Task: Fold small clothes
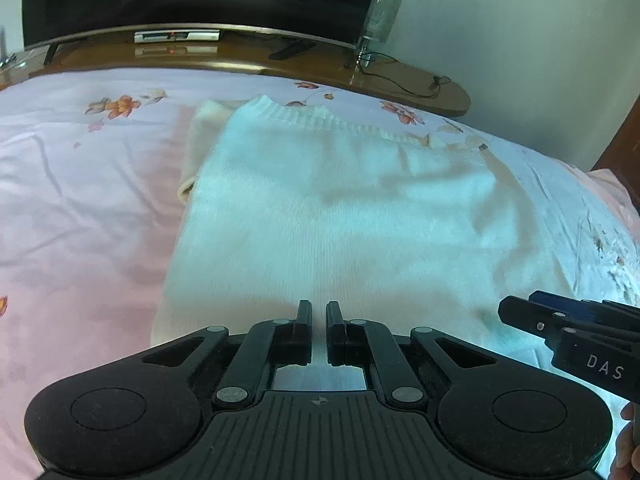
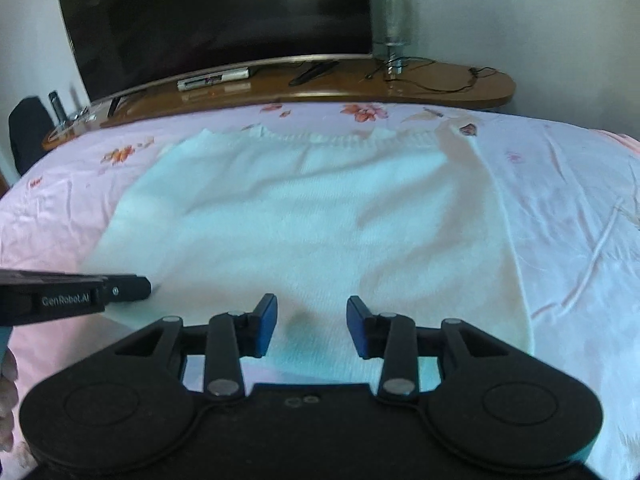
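A soft, light white knitted sweater (image 2: 312, 220) lies flat mid-bed on the pink floral sheet (image 2: 568, 208), likely best pinched at its near hem, where the left gripper (image 1: 319, 316) hovers nearly closed and the right gripper (image 2: 311, 312) wide open, both empty.

"DAS" on right tongs (image 1: 516, 314), "GenRobot.AI" on left tongs (image 2: 146, 286)

Black gripper (image 2: 312, 322), blue pads (image 2: 267, 322), silver pivot screws
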`<state>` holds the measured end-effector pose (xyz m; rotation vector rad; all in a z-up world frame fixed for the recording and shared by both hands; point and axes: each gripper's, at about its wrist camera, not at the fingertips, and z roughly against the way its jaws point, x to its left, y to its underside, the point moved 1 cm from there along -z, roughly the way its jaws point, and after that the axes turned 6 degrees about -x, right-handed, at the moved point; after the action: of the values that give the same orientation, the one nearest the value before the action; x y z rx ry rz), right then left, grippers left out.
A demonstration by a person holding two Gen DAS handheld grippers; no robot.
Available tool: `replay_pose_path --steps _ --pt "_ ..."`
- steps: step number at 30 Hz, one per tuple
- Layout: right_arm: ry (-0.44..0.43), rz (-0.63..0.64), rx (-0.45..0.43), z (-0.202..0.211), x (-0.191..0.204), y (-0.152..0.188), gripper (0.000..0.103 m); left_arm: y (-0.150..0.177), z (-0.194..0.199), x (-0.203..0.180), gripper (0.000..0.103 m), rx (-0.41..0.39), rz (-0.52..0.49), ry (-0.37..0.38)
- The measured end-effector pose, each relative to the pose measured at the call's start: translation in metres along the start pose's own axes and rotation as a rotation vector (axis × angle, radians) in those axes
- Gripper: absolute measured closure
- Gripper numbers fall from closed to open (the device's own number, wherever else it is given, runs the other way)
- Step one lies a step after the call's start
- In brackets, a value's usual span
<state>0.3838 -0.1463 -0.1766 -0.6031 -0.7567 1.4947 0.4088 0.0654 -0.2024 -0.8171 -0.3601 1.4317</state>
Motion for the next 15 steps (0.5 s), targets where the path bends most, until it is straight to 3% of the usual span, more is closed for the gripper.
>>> replay_pose_path --steps 5,10,15 --pt "-0.021 0.004 -0.015 0.006 0.004 0.000 0.061 0.007 0.005 0.012 0.098 0.035 0.091 0.028" --pt "-0.060 0.012 -0.016 -0.006 0.003 -0.004 0.061 0.014 0.007 0.028 0.098 0.049 0.288 0.047" --pt "-0.101 0.007 -0.035 -0.015 0.003 -0.014 0.061 0.021 0.012 0.031 0.098 0.041 0.361 0.047"
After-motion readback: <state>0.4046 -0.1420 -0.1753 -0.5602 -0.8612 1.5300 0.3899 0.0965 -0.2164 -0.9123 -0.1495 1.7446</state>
